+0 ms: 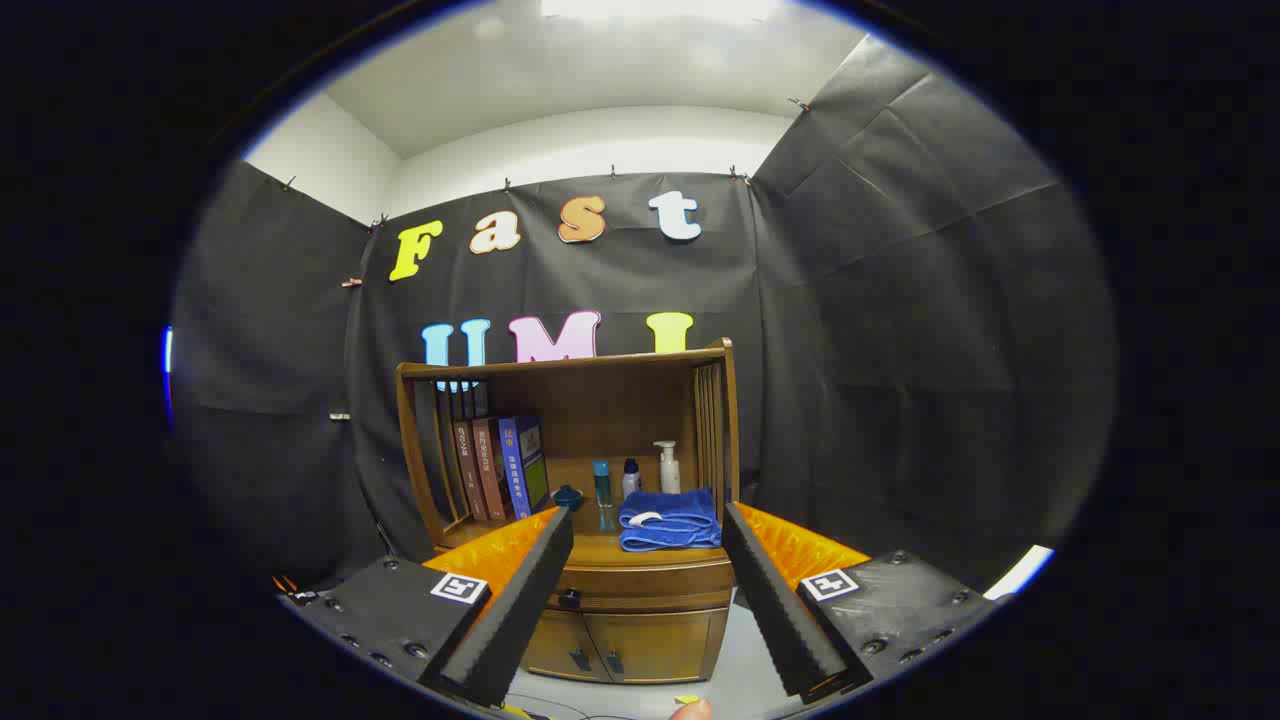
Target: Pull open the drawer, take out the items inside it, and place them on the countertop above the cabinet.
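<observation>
Hovering wide open and empty, the gripper (648, 520) frames the closed drawer (640, 583) well beyond its fingers.

Wooden cabinet (640, 590), seen well beyond the fingers and framed between them. Its drawer (645, 583) is a wide, shallow front of brown wood directly under the countertop (600, 548), fully closed, with a small dark knob (569, 598) at its left end. The countertop is a flat wooden ledge. Two closed doors (622, 645) stand below the drawer.
</observation>
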